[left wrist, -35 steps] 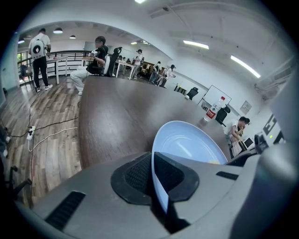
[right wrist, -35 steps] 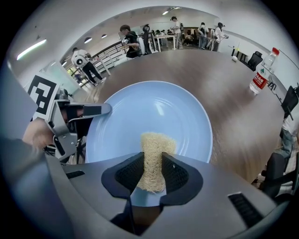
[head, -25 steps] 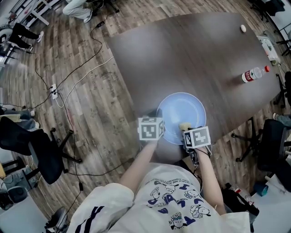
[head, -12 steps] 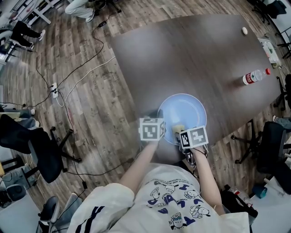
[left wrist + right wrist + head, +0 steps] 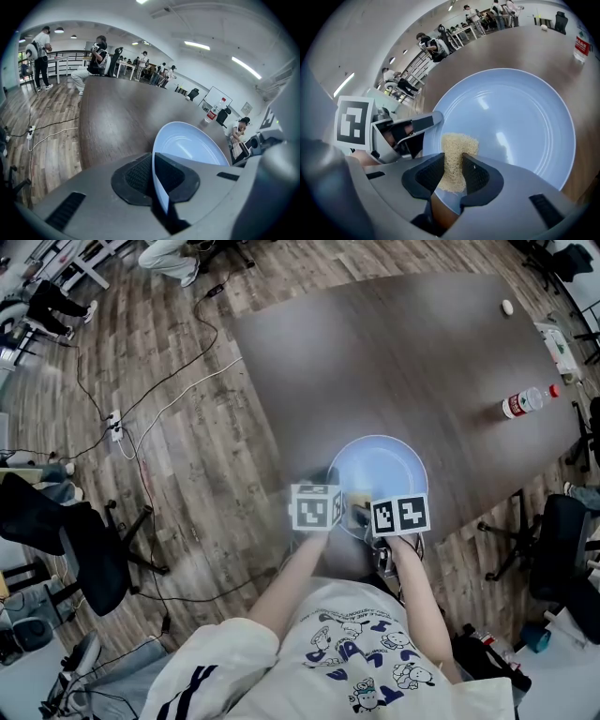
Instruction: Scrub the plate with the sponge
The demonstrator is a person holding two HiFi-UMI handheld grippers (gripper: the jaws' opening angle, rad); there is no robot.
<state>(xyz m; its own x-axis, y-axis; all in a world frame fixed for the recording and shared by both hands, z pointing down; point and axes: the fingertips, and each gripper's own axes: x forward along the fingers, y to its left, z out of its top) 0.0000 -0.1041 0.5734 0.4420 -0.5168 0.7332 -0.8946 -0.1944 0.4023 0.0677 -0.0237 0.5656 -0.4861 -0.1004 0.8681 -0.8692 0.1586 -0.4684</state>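
Note:
A pale blue plate (image 5: 380, 474) lies near the front edge of the dark table (image 5: 394, 362). My left gripper (image 5: 153, 176) is shut on the plate's (image 5: 187, 145) near left rim, which runs edge-on between the two pads. The right gripper (image 5: 452, 171) is shut on a beige fibrous sponge (image 5: 457, 152), whose tip presses on the plate's (image 5: 511, 117) near left part, close to the left gripper (image 5: 401, 133). In the head view the sponge (image 5: 357, 504) shows between the two marker cubes, left gripper (image 5: 326, 495), right gripper (image 5: 370, 510).
A plastic water bottle (image 5: 525, 401) lies on its side at the table's right end, and a small white object (image 5: 507, 307) sits at the far right. Office chairs (image 5: 70, 549) and cables (image 5: 141, 418) are on the wooden floor at left; another chair (image 5: 553, 549) stands at right.
The right gripper has slid the sponge leftward across the plate's near part, toward the left gripper, and has rolled a little. The left gripper and the plate have stayed put.

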